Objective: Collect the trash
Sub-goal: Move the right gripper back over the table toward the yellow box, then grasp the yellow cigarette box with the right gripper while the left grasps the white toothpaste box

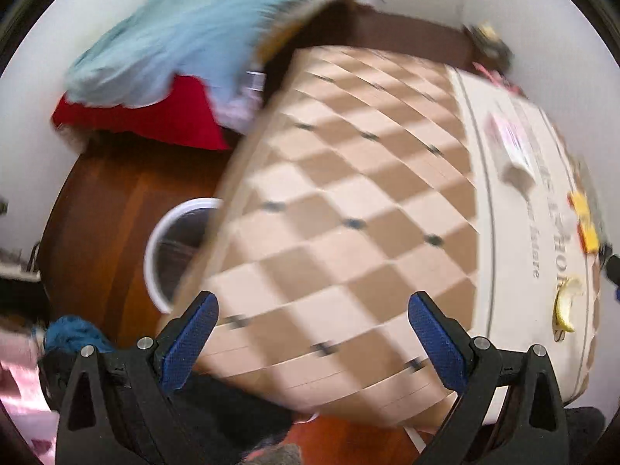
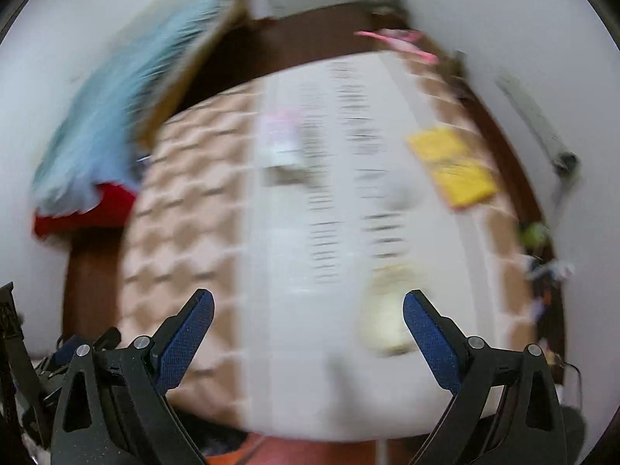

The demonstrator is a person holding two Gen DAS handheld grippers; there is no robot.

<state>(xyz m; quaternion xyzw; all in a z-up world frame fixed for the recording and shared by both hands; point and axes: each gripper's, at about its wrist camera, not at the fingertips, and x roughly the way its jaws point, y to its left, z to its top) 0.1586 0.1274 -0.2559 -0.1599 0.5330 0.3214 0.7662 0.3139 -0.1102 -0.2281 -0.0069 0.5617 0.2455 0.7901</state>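
Blur smears both views, the right wrist's worst. From my left wrist camera, going left to right: a white-rimmed bin stands on the wooden floor, half hidden behind the edge of the table, which wears a tan-and-cream checked cloth with a pale lettered strip. My left gripper hangs over the near end of that cloth, jaws spread wide and holding nothing. Farther right, on the lettered strip, lies a pink-and-white wrapper, then a yellow packet near the table's far side, and a curved banana peel well to the right of my left gripper's right finger.

From my right wrist camera, a light blue cloth over something red sits off the table's left. My right gripper is also wide open and empty above the pale strip. A pale blurred piece, possibly the peel though I cannot tell, lies just inside my right finger. The yellow packet lies farther ahead to the right.
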